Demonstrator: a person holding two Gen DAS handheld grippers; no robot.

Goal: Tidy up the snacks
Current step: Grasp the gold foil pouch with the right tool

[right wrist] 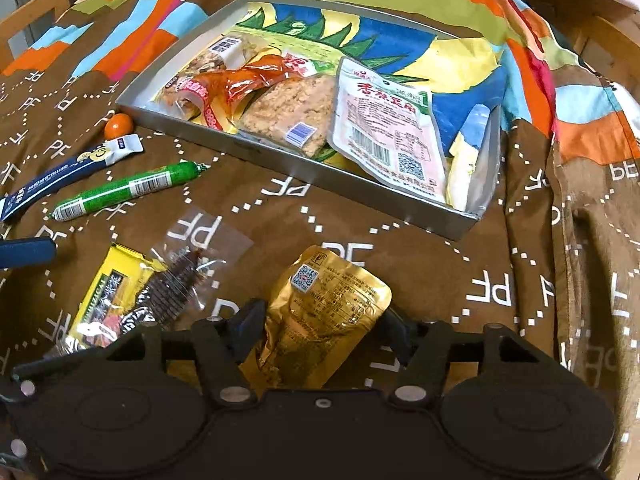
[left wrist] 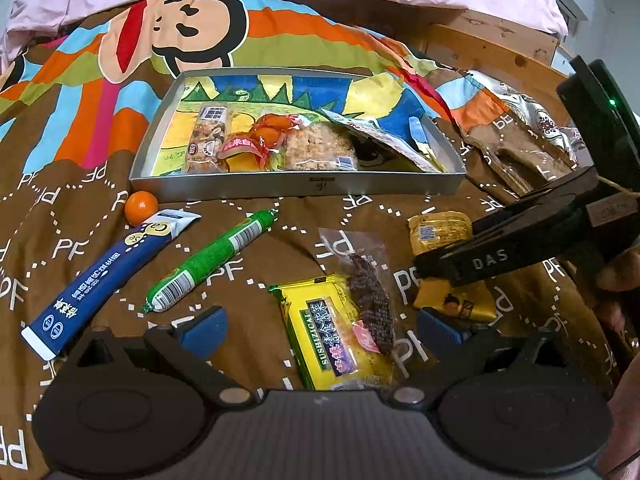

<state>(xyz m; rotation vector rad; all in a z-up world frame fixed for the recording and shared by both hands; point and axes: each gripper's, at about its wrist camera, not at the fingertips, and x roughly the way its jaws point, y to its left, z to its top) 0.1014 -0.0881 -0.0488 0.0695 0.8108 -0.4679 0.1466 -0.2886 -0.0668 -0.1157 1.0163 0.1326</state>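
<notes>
Straddling the gold pouch on the bedspread, the right gripper has jaws apart, unclamped; next: squeeze, lift into the tray. Left gripper hangs open.

My right gripper has its jaws spread either side of the gold pouch on the bedspread, near the tray.
</notes>
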